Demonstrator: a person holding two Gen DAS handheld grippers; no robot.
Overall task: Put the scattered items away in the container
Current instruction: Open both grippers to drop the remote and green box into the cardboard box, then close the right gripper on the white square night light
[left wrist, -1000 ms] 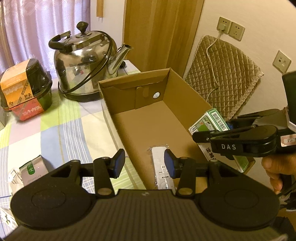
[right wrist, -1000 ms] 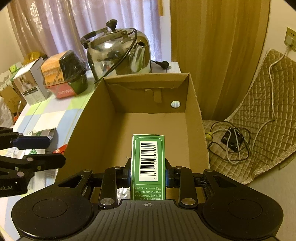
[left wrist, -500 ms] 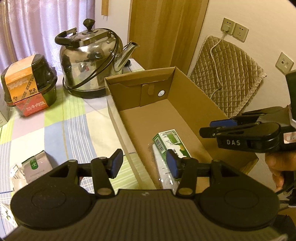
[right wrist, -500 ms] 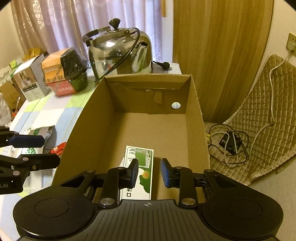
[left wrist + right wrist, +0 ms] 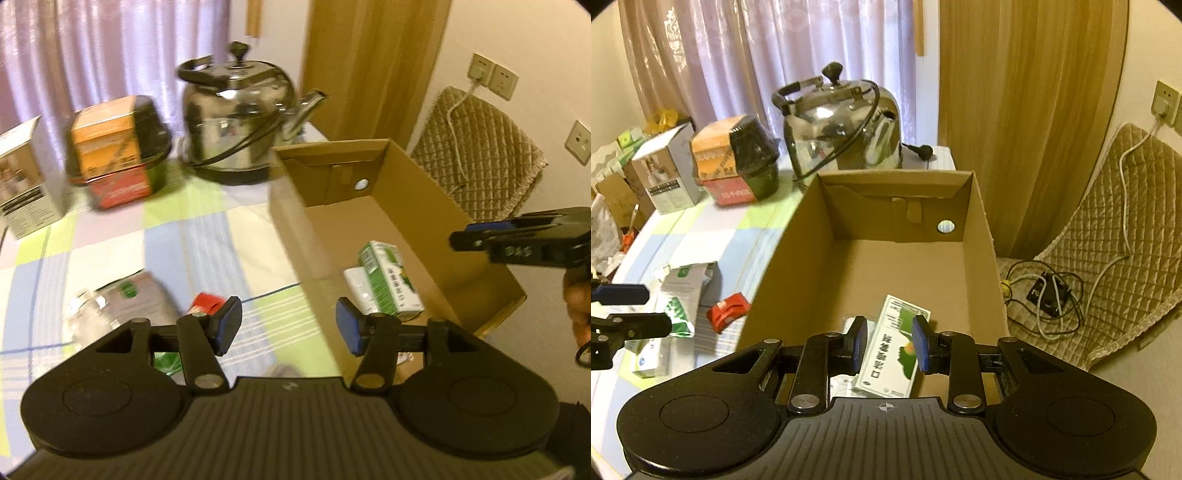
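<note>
1. Left gripper (image 5: 288, 330) has swung off the box toward the table's near edge, jaws wider than half a second ago; the green carton has come to rest flat in the box.
2. Cardboard box (image 5: 975, 236): corrugated, rectangular, open top, round hole in far wall, sits at the table's right edge.
3. Right gripper (image 5: 889, 349): spread, empty, hovering over the box's near end, a hand (image 5: 578, 306) gripping its handle.
4. Green carton (image 5: 892, 354): glossy printed box, lying partly on a white packet (image 5: 356, 286).
5. Table (image 5: 207, 236): checked cloth; crumpled foil pouch (image 5: 685, 278) and small red packet (image 5: 727, 310) lie near the box's left wall.
</note>
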